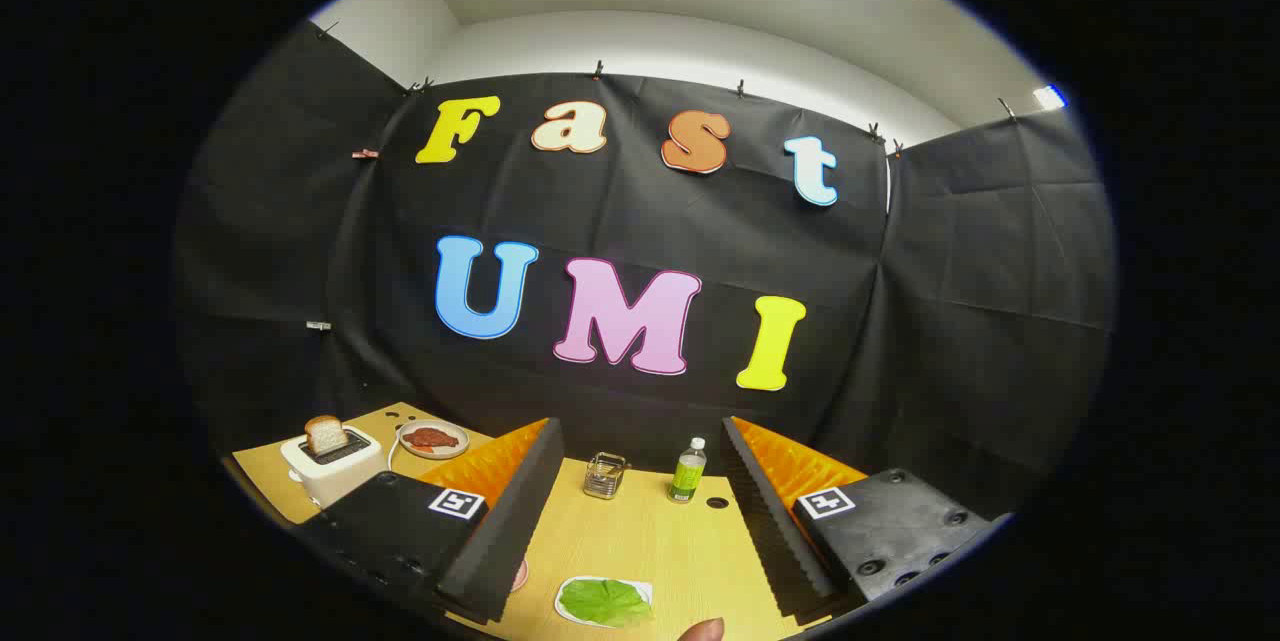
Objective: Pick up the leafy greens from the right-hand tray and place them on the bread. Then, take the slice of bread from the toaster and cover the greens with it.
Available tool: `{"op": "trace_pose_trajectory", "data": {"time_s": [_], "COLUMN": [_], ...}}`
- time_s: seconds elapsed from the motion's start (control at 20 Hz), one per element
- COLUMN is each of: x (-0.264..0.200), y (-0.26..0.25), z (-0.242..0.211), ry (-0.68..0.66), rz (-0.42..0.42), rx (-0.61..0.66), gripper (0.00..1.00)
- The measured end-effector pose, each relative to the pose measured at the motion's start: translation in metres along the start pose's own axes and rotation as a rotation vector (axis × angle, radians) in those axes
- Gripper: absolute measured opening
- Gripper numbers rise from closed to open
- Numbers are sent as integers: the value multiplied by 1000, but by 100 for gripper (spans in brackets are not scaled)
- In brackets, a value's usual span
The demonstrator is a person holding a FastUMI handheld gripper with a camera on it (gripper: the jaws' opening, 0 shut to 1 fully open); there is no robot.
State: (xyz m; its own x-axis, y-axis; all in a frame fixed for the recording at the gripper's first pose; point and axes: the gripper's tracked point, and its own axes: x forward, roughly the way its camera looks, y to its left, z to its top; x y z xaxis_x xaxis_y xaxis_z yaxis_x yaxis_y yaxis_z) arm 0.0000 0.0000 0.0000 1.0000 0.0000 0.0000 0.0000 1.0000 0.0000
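A fingertip (703, 630) of the person pokes in nearest the camera, low between the two fingers of the gripper (640, 521). The fingers stand wide apart, holding nothing, with bare wooden table (650, 541) between them. Just beside the fingertip, between the fingers, lies the leafy greens (603, 600) on a small white tray (565, 611). Tucked against the inner side of the left finger (510, 511) is the edge of a pinkish item (520, 576), too hidden to name. Beyond the fingers stand a wire holder (604, 475) and a green-labelled bottle (687, 470). Out past the left finger sits a white toaster (330, 466) with a slice of bread (326, 434) upright in its slot, and behind it a plate (433, 439) carrying something red.
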Motion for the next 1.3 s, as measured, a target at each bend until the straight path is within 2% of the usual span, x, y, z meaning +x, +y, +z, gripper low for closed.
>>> {"op": "trace_pose_trajectory", "data": {"time_s": [0.9,1.1,1.3], "x": [21,31,41], "y": [10,14,15], "z": [-6,-16,-44], "ry": [1,18,76], "rz": [32,85,150], "rx": [-4,0,-7], "gripper": [97,97,98]}}
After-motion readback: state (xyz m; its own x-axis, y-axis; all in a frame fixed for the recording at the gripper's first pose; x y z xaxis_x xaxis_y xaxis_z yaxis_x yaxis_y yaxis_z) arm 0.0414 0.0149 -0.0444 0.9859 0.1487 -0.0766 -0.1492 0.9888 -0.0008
